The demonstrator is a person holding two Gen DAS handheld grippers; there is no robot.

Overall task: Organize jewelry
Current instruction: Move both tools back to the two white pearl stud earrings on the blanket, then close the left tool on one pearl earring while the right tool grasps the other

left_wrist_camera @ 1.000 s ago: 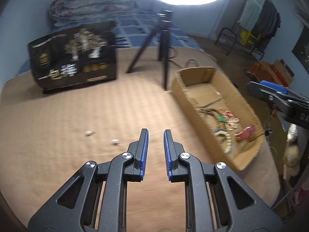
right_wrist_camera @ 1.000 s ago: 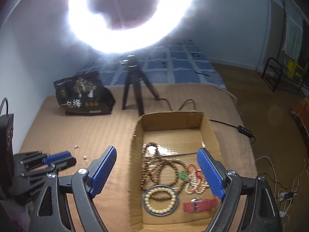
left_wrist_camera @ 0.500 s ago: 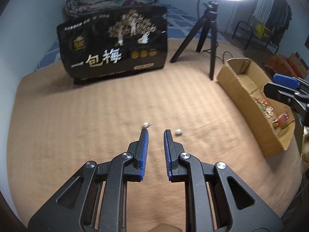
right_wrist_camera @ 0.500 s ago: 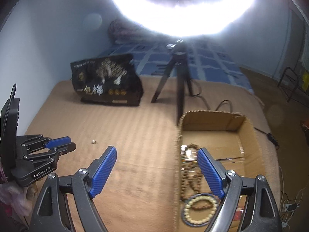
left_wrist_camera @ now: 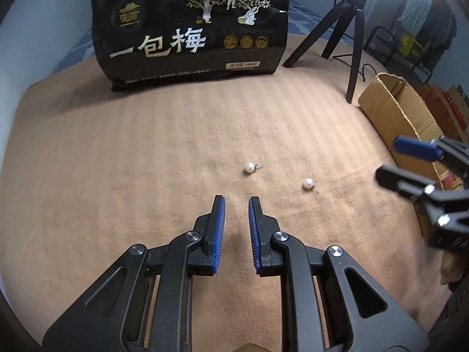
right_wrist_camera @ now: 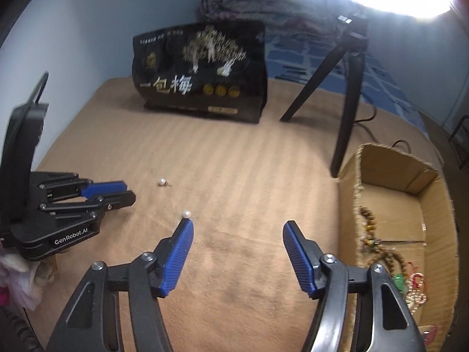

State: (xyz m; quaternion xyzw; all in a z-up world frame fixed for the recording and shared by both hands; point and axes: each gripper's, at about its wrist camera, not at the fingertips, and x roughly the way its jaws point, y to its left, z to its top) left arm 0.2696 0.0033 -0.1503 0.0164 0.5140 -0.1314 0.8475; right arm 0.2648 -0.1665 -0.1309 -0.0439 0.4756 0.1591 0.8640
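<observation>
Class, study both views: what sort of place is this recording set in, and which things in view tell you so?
Most likely a bedroom used for home filming. The work surface looks like a bed under a tan blanket, a folded quilt lies at the far end, and a ring light's tripod stands on it beside a cardboard box of bracelets.

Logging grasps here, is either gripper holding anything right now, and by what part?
Nothing is held. The left gripper has a narrow empty gap, the right gripper is wide open, and both pearl earrings lie loose on the tan blanket.

Tan striped bed cover [left_wrist_camera: 146, 152] — bearing two pearl earrings [left_wrist_camera: 249, 167], black bag [left_wrist_camera: 190, 26], tripod [left_wrist_camera: 348, 29], cardboard box [right_wrist_camera: 395, 205].
</observation>
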